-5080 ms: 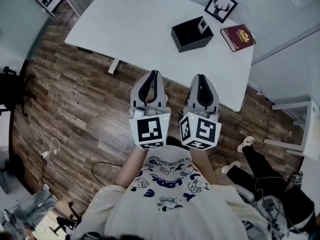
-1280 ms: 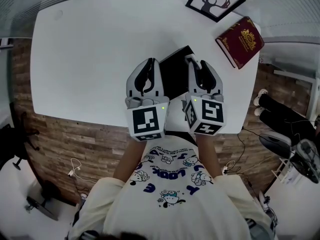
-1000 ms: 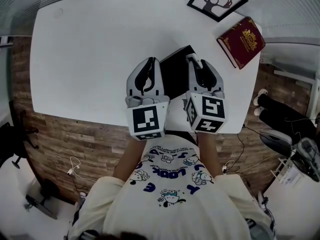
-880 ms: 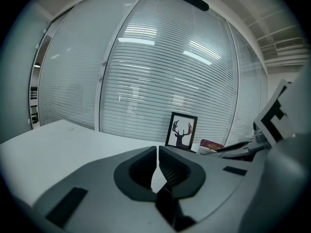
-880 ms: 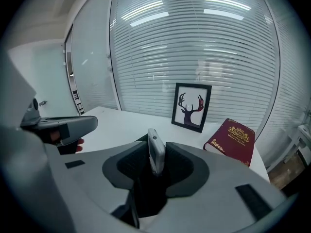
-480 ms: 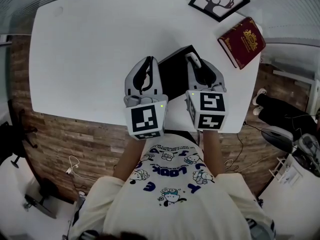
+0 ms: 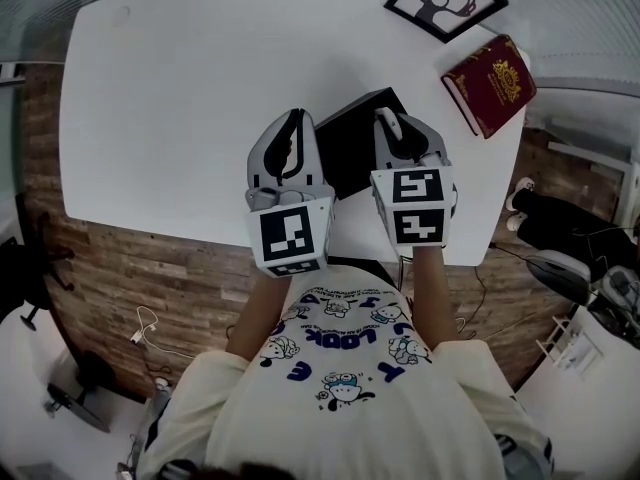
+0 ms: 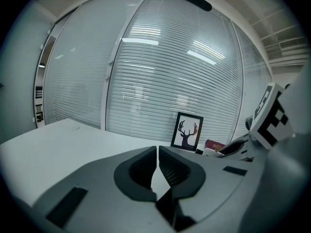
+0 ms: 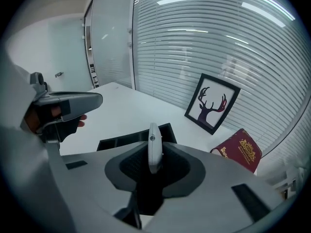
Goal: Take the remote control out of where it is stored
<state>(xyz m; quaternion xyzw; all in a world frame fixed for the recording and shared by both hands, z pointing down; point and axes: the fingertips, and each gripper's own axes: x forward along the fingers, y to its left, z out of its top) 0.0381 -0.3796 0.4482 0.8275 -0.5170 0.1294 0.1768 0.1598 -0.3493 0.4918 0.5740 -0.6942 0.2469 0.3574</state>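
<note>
A slim white remote control [image 9: 153, 142] stands on edge between the jaws of my right gripper [image 9: 153, 155], which is shut on it. Its lower end is hidden by the jaws. Just behind it is the black storage box [image 9: 127, 141] with open compartments. In the head view the box [image 7: 351, 140] lies on the white table [image 7: 190, 88], between my left gripper [image 7: 292, 120] and my right gripper [image 7: 390, 120]. The left gripper [image 8: 158, 154] is shut with nothing in it and hovers over the table left of the box.
A framed deer picture [image 7: 446, 0] leans at the back of the table, and a dark red book [image 7: 490, 70] lies at its right end. The table's front edge [image 7: 200, 230] runs under my hands. Slatted blinds [image 9: 209, 42] close off the far side.
Since five seconds ago I have come up to the table, and both grippers now flank the box. Over the last second the right gripper has tipped up a little; the left has hardly moved.
</note>
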